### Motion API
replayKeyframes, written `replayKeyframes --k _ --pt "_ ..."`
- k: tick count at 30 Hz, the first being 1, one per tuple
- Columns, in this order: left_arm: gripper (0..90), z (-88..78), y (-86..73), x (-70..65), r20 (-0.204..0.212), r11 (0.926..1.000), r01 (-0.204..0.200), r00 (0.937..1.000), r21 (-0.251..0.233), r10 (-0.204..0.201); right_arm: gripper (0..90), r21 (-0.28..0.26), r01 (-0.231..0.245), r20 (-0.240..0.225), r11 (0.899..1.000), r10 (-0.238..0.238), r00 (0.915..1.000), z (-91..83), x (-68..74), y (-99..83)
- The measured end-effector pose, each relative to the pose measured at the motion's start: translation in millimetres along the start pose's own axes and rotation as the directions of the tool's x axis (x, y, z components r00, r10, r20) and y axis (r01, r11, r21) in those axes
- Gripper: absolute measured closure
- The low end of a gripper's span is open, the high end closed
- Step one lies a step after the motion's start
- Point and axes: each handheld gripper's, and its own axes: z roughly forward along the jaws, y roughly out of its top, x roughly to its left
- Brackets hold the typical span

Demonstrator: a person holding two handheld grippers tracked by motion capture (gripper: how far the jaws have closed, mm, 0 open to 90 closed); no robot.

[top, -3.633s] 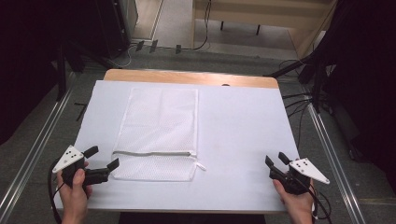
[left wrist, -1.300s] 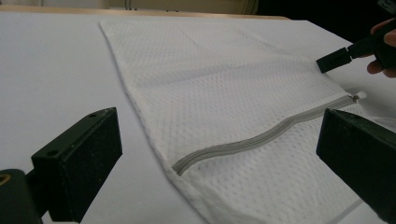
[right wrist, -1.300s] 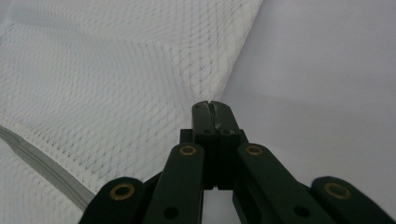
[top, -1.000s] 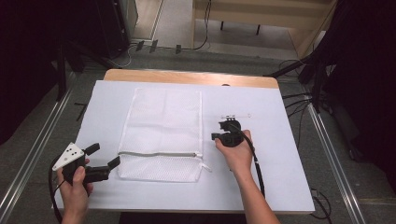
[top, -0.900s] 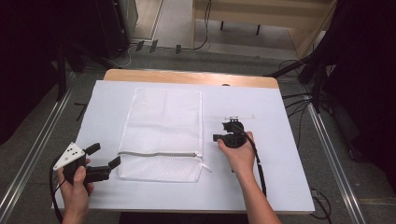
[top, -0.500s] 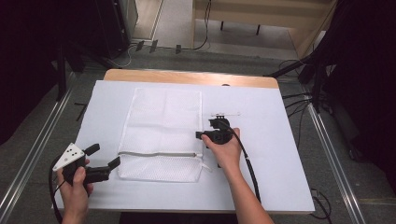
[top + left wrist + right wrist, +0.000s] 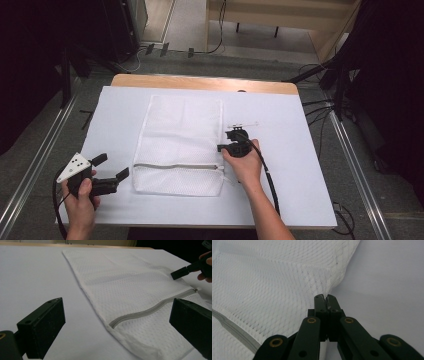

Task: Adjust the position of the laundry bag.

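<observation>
since the earlier frame the right gripper [image 7: 222,148] had crossed from the white table cover's [image 7: 300,165] near right corner to the white mesh zip bag [image 7: 180,142], jaws pinched on its right edge above the grey zipper [image 7: 175,166]. the left gripper [image 7: 114,172] gaped wide, left of the bag.

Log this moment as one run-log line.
right gripper: shut on mesh bag edge above zipper | left gripper: open, off the bag | bag: flat on table

Your white mesh bag [image 7: 180,142], honeycomb weave, grey zipper [image 7: 175,166]; white table [image 7: 300,150], tan wood edge at 12 o'clock; your black grippers, brass rivets.
</observation>
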Motion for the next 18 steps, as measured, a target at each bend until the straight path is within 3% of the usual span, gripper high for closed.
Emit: replayKeyframes --k 8,9,18 --pt "0.5 3.0 -0.4 -3.1 0.003 0.9997 -0.014 0.9999 0.020 0.014 90.0 -0.003 -0.008 0.016 1.000 0.008 0.9998 -19.8 -25.5 -9.4" --pt "0.6 4.6 -0.7 -4.2 0.007 0.9996 -0.017 0.9998 0.022 0.017 90.0 -0.004 -0.009 0.020 1.000 0.009 0.9998 -25.2 -33.6 -13.0" --pt "0.6 8.6 -3.4 -9.0 0.017 0.9987 -0.028 0.9995 0.042 0.028 90.0 -0.025 -0.037 0.035 0.999 0.038 0.9987 -39.1 -62.4 -23.2"
